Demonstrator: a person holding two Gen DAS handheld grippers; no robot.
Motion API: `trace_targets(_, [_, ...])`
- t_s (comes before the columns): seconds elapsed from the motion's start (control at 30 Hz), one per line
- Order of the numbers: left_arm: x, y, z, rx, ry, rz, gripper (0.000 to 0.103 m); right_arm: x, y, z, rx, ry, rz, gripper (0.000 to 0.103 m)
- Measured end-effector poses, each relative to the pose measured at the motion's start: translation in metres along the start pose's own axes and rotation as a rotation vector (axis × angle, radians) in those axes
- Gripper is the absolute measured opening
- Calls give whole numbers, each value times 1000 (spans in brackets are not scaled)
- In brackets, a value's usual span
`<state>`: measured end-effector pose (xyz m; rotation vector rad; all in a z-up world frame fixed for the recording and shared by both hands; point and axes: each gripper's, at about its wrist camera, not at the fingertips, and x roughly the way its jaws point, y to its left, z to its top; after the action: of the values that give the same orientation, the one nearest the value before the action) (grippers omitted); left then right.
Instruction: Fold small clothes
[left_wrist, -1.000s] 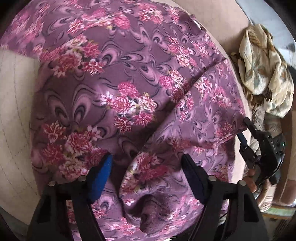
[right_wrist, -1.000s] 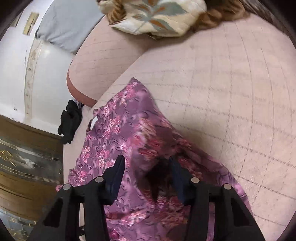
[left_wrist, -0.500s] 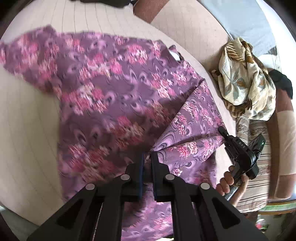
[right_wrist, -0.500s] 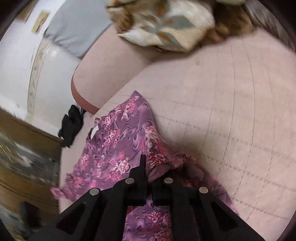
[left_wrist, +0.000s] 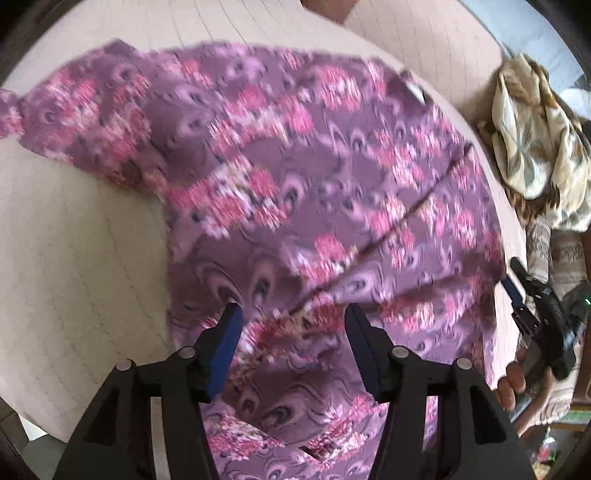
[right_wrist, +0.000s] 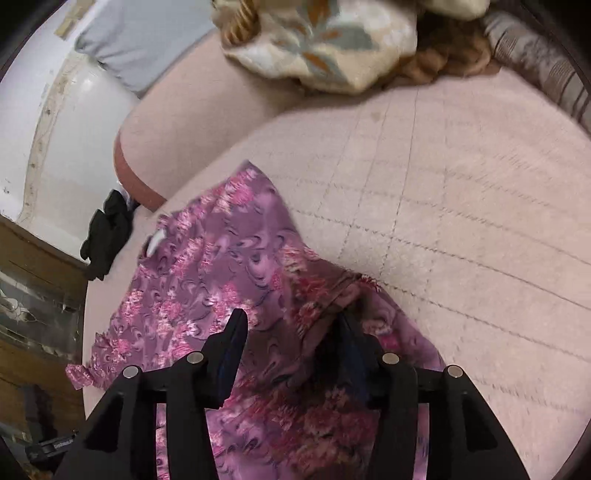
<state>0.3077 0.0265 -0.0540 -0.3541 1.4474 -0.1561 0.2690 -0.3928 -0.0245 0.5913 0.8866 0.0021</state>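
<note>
A purple garment with pink flower print (left_wrist: 314, 206) lies spread on the pale pink quilted bed (left_wrist: 74, 258). Its right part is folded over along a diagonal crease. My left gripper (left_wrist: 291, 325) is open, its fingers straddling a raised bunch of the cloth near the garment's near edge. The right gripper shows at the right edge of the left wrist view (left_wrist: 517, 295). In the right wrist view my right gripper (right_wrist: 291, 332) is open over the garment (right_wrist: 221, 273), with a fold of cloth standing between the fingers.
A cream leaf-print cloth pile (left_wrist: 535, 147) lies at the bed's far side, also in the right wrist view (right_wrist: 325, 40). A black cloth (right_wrist: 107, 232) lies at the bed's edge. A pink pillow (right_wrist: 177, 122) and wooden furniture (right_wrist: 33, 295) stand beyond.
Both grippers were open a second ago, shut on the cloth half a second ago, and now stand open again. The right part of the garment now lies folded over.
</note>
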Motion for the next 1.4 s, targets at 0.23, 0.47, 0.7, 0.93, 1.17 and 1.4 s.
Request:
trace_targets(0.23, [10, -1, -2, 18, 37, -7, 38, -6, 69, -54, -93, 121, 308, 55])
trace_targets(0.47, [-16, 26, -52, 36, -60, -9, 51, 7, 96, -134, -84, 288, 401, 52])
trace_targets(0.7, [-16, 25, -70, 76, -96, -44, 45, 21, 108, -186, -67, 351, 362, 53])
trace_targets(0.93, [-41, 26, -74, 84, -163, -135, 5, 12, 110, -202, -11, 310, 371, 8])
trace_targets(1.17, [-35, 28, -69, 141, -135, -16, 8, 20, 124, -232, -41, 362, 268, 9])
trace_targets(1.4, [-74, 61, -53, 60, -278, -26, 59, -41, 133, -232, -190, 233, 235, 62])
